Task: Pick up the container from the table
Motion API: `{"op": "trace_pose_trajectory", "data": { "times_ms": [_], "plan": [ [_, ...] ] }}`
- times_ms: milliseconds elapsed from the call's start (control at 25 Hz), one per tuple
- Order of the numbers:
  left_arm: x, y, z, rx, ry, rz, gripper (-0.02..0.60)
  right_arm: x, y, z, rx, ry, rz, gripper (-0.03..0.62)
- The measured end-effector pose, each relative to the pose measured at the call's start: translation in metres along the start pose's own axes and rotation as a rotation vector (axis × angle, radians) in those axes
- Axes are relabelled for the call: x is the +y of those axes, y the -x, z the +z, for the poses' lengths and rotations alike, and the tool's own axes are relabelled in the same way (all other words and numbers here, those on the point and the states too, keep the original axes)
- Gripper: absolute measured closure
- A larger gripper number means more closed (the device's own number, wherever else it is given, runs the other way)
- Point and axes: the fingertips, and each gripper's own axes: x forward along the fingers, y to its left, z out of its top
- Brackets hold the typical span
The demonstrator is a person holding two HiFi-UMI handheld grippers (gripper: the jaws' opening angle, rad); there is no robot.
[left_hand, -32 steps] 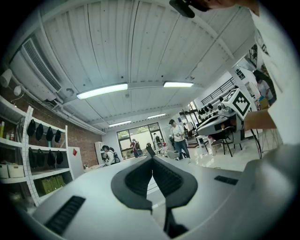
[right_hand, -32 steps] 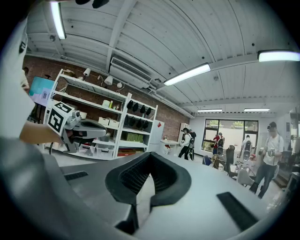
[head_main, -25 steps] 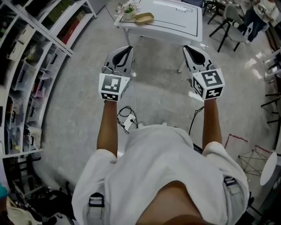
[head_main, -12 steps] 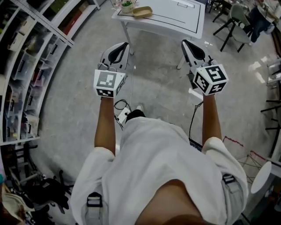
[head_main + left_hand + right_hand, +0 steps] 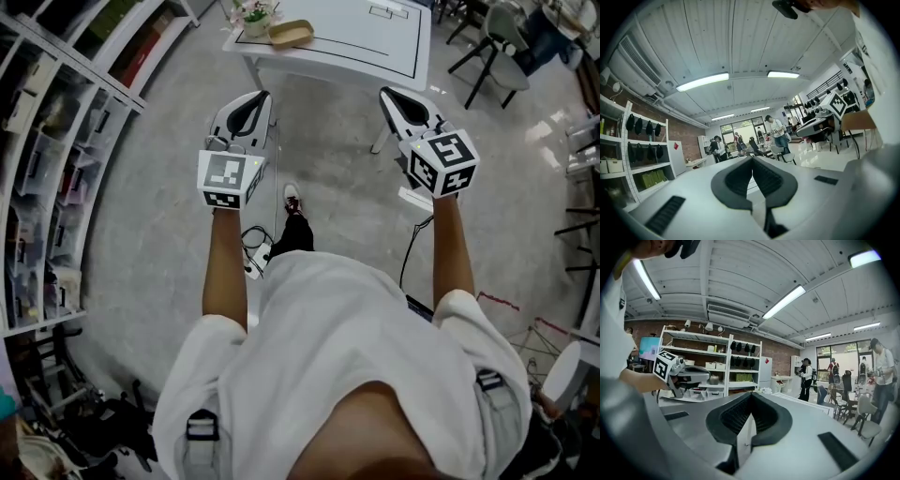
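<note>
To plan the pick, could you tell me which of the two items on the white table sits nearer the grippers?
The shallow tan dish; the flower pot stands farther back, by the corner.

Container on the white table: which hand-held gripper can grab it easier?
Probably the left hand-held gripper. The container sits at the table's left end, almost straight ahead of it; the right hand-held gripper lines up with the far end. Both are shut, empty.

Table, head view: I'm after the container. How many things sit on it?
2: a tan container at the table's left end, a potted plant beside it. More may lie beyond the frame.
</note>
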Motion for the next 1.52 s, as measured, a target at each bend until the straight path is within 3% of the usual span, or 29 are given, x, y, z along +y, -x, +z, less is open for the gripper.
{"op": "trace_pose_trajectory", "data": {
  "times_ms": [160,680,1040,1200,1520],
  "plan": [
    [0.034,-0.052,-0.014,-0.019,0.003,-0.025,0.565,-0.035,-0.045,0.005,0.022,0.046,-0.055,0.592],
    [0.202,-0.216,-0.049,-0.025,0.019,-0.080,0.565,-0.117,-0.247,0.062,0.009,0.089,-0.097,0.592],
    [0.264,-0.284,-0.075,-0.011,0.029,-0.134,0.565,-0.150,-0.334,0.079,-0.058,0.096,-0.141,0.594],
    [0.274,-0.303,-0.089,0.014,0.040,-0.121,0.565,-0.164,-0.360,0.064,-0.036,0.071,-0.108,0.594],
    [0.280,-0.340,-0.126,0.107,0.135,-0.006,0.565,-0.183,-0.425,0.009,0.167,0.200,0.084,0.579]
  ]
}}
